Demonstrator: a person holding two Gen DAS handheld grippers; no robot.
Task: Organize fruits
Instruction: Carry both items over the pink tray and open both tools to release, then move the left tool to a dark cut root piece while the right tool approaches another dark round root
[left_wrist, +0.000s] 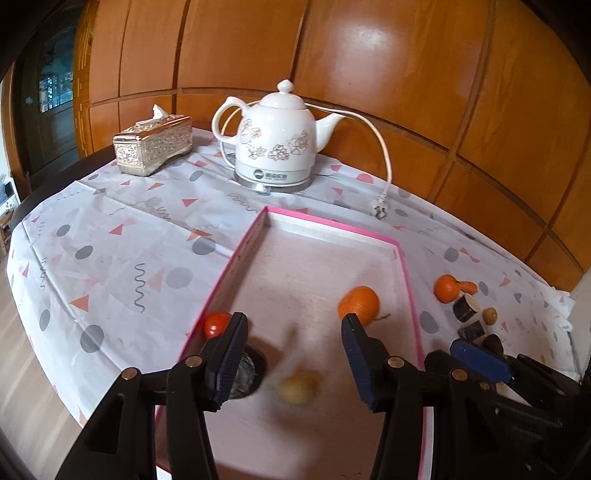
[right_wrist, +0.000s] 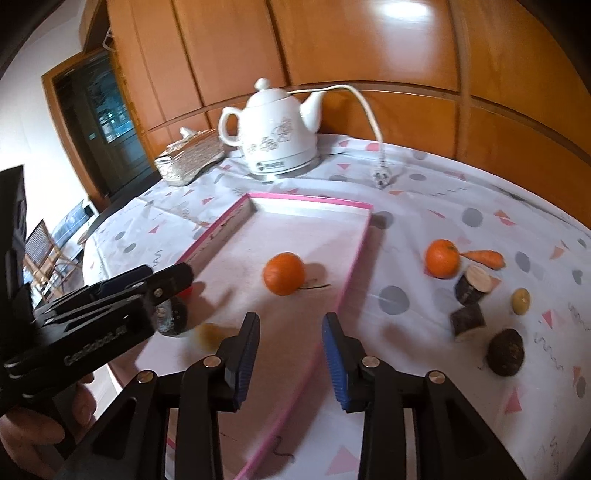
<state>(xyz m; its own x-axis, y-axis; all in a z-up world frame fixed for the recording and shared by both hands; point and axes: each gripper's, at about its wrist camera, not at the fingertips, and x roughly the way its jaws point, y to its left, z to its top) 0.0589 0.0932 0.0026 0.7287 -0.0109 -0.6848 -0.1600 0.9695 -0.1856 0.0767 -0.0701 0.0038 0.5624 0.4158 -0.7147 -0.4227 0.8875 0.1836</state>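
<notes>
1. Left wrist view: the left gripper (left_wrist: 293, 354) is held over the near end of the pink-rimmed tray (left_wrist: 406, 273), its tongs wide apart and clamped on nothing. A small yellowish fruit (left_wrist: 298, 387) is seen blurred on the tray floor between the tongs, so a release is judged to be the step in hand. A small red fruit (left_wrist: 216, 324) is seen at the tray's left rim, a dark round fruit (left_wrist: 251, 367) just behind the left tong, and an orange (left_wrist: 359, 304) near the right rim.

2. Right wrist view: the right gripper (right_wrist: 291, 354) is held above the tray's right rim, its tongs apart and empty. Outside the tray, on the tablecloth (right_wrist: 424, 206) towards the table's right edge, a second orange (right_wrist: 442, 258) is seen touching a carrot (right_wrist: 485, 258), with two cut dark chunks (right_wrist: 471, 301), a small yellow fruit (right_wrist: 521, 301) and a dark avocado-like fruit (right_wrist: 506, 352) near them.

3. The task is judged partly done. The next move calls for the right gripper to be swung towards the pieces outside the tray, lowered around one, and closed gently, since round fruit may roll.
</notes>
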